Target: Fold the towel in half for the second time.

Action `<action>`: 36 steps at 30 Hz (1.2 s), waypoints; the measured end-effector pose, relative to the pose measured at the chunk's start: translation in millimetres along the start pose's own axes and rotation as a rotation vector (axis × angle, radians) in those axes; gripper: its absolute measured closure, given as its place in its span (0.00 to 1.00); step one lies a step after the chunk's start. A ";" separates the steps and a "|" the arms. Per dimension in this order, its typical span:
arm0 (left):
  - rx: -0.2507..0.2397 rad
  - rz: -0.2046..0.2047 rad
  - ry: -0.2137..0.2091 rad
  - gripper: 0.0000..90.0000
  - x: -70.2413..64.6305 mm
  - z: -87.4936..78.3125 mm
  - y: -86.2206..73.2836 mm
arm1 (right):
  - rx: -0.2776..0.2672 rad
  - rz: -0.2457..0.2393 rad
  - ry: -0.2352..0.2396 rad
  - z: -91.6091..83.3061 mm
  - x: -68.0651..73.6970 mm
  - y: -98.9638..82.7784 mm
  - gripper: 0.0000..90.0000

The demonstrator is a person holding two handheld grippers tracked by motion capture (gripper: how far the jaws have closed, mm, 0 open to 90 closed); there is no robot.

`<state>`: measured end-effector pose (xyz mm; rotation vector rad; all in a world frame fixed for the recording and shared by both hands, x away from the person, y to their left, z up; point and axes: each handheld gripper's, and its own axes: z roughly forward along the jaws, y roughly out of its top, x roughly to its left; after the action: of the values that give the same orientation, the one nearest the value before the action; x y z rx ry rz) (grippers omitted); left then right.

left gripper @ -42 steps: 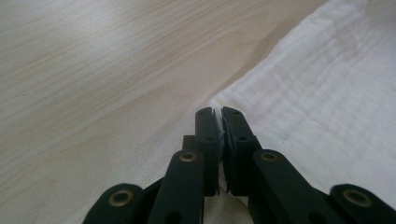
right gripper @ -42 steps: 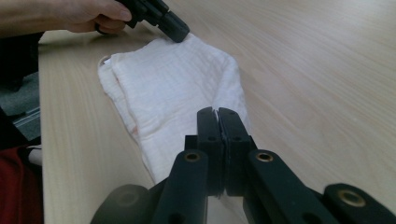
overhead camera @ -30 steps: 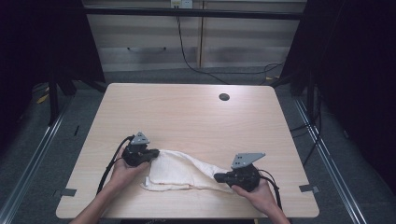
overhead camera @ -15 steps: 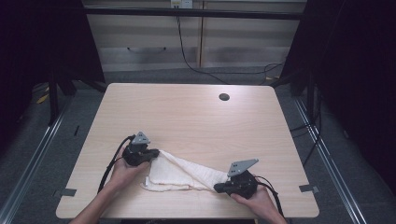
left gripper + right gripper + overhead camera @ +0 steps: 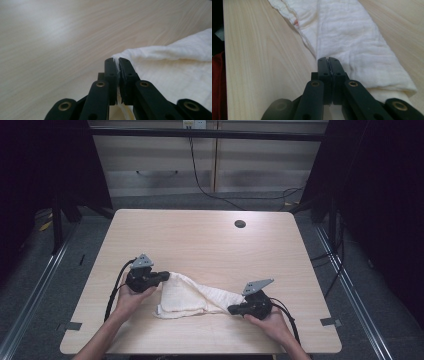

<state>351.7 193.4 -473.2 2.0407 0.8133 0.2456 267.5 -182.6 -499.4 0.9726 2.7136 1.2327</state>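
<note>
A: Where's our cloth (image 5: 192, 296)?
B: Near edge of the counter (image 5: 200, 240), bunched, stretched between our hands.
A: Tongs?
B: Left tongs (image 5: 161, 276) clamped on its upper left corner, right tongs (image 5: 233, 309) clamped on its right end. Both jaw pairs pressed together with fabric pinched between.

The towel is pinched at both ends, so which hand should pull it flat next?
Probably the right. The right gripper holds the towel by a narrow twisted tail near the table edge, so that end needs spreading. The left gripper already clamps a flatter corner.
</note>
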 end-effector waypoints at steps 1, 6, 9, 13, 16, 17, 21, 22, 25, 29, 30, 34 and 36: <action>-0.026 0.005 -0.005 0.95 -2.7 -5.3 4.7 | 0.004 -0.002 -0.003 0.3 -1.5 1.0 0.99; -0.087 0.072 -0.032 0.95 -19.4 -17.2 16.3 | 0.007 -0.003 -0.032 1.6 -8.5 5.9 0.99; -0.093 0.101 -0.047 0.95 -27.1 -19.9 17.9 | 0.007 0.000 -0.042 2.2 -11.4 7.7 0.99; -0.053 0.176 -0.101 0.95 -43.8 -27.7 11.8 | 0.010 0.007 -0.075 3.0 -13.0 10.2 0.99; -0.014 0.203 -0.126 0.95 -55.2 -26.3 0.7 | 0.009 0.002 -0.084 3.1 -12.1 10.1 0.99; -0.003 0.208 -0.131 0.95 -57.5 -25.4 -1.9 | 0.002 0.007 -0.079 3.6 -12.1 9.8 0.99; 0.060 0.230 -0.141 0.95 -63.9 -23.3 -15.2 | -0.001 0.005 -0.087 3.1 -11.6 9.0 0.99; 0.074 0.232 -0.147 0.95 -64.4 -23.3 -18.9 | -0.003 0.004 -0.088 3.2 -11.3 8.8 0.99; 0.116 0.242 -0.142 0.95 -66.0 -23.0 -30.1 | -0.007 0.003 -0.090 3.2 -11.0 8.3 0.99; 0.154 0.252 -0.129 0.95 -64.4 -20.5 -39.9 | -0.008 -0.011 -0.103 3.2 -8.8 7.8 0.99; 0.155 0.247 -0.129 0.95 -62.8 -18.6 -41.3 | -0.011 -0.012 -0.103 3.5 -8.3 7.8 0.99; 0.183 0.245 -0.111 0.95 -57.7 -14.8 -45.4 | 0.006 -0.022 -0.127 -0.5 -6.2 6.5 1.00; 0.180 0.246 -0.116 0.95 -55.7 -14.0 -46.0 | 0.006 -0.024 -0.135 -4.0 -6.7 3.9 1.00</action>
<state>281.9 185.2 -494.8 2.3033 0.5287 0.1941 274.0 -187.0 -495.6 0.9820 2.6197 1.1124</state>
